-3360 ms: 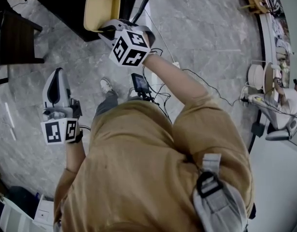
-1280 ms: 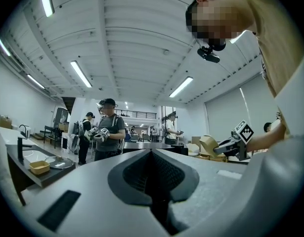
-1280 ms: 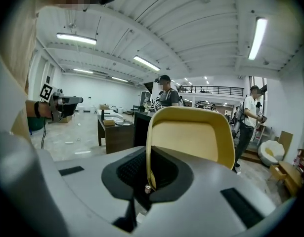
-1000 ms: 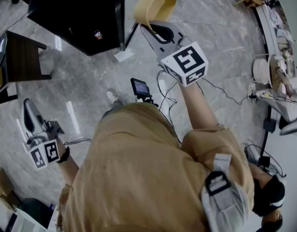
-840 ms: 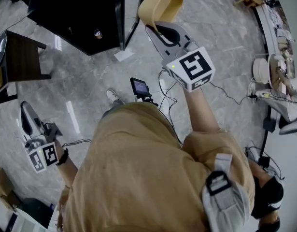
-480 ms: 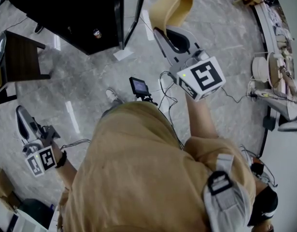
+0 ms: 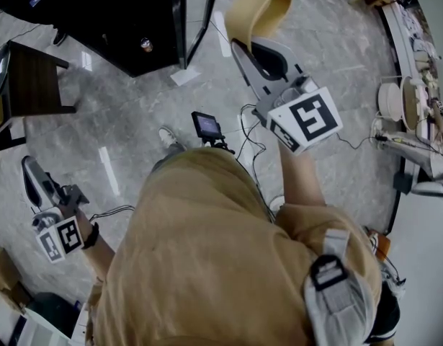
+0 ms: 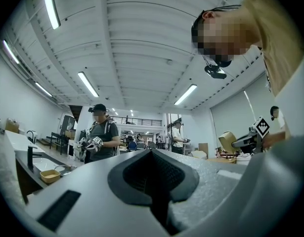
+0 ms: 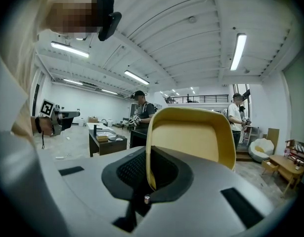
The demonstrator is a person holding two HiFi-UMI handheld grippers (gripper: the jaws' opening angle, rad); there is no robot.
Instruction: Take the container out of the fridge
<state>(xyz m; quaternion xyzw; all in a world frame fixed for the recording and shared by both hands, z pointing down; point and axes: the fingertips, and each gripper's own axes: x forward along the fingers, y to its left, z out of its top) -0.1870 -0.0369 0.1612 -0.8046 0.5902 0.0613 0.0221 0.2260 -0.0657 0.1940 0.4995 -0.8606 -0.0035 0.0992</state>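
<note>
The right gripper (image 9: 149, 182) is clamped on the rim of the shallow yellow plastic container (image 9: 191, 137), holding it on edge above the grey marble floor (image 7: 336, 85), beside the black fridge (image 7: 127, 13). The left gripper (image 8: 152, 154), jaws together and empty, hangs low at the person's side.

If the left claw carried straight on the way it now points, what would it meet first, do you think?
Probably nothing near: ahead of the left claw the way looks free, with distant people. The dark counter sits left of that line, though depth is unclear.
</note>
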